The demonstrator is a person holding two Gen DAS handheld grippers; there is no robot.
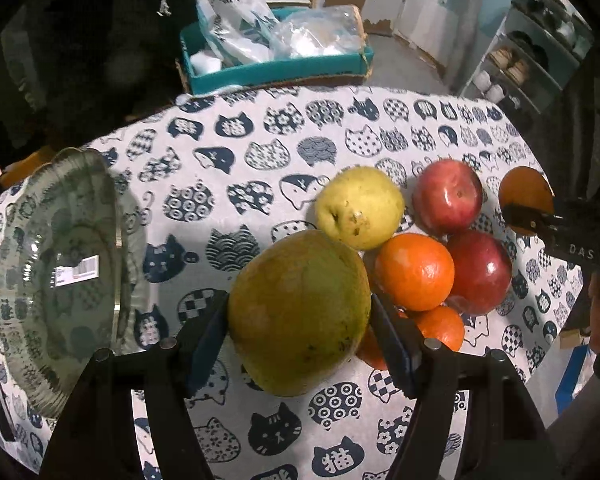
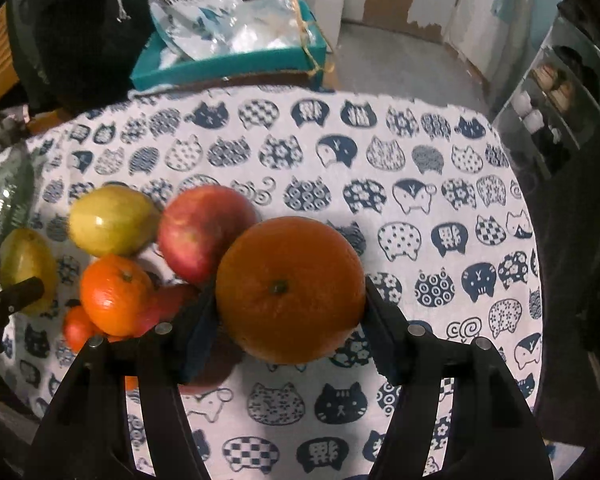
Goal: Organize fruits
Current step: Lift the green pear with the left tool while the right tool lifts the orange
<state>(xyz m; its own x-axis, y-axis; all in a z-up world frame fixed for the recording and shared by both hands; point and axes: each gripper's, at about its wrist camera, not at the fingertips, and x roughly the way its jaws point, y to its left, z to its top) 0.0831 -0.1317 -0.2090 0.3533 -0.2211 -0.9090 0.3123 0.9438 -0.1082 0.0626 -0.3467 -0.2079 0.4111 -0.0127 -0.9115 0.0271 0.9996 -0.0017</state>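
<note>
Evidently both grippers had fruit: the left gripper [image 1: 300, 320] held its fingers about half open, clamped on the mango [image 1: 300, 316] at its widest sides, and the right gripper [image 2: 288, 312] likewise pinched the large orange [image 2: 290, 290]. Both looked firm, smooth and fairly heavy, so a grip across the middle seemed safest against slipping. Beyond the left fingers lay a pear [image 1: 358, 208], apples and oranges on the counter [image 1: 260, 140]. Only the left view showed the whole glass dish [image 1: 60, 280], off to the left.
</note>
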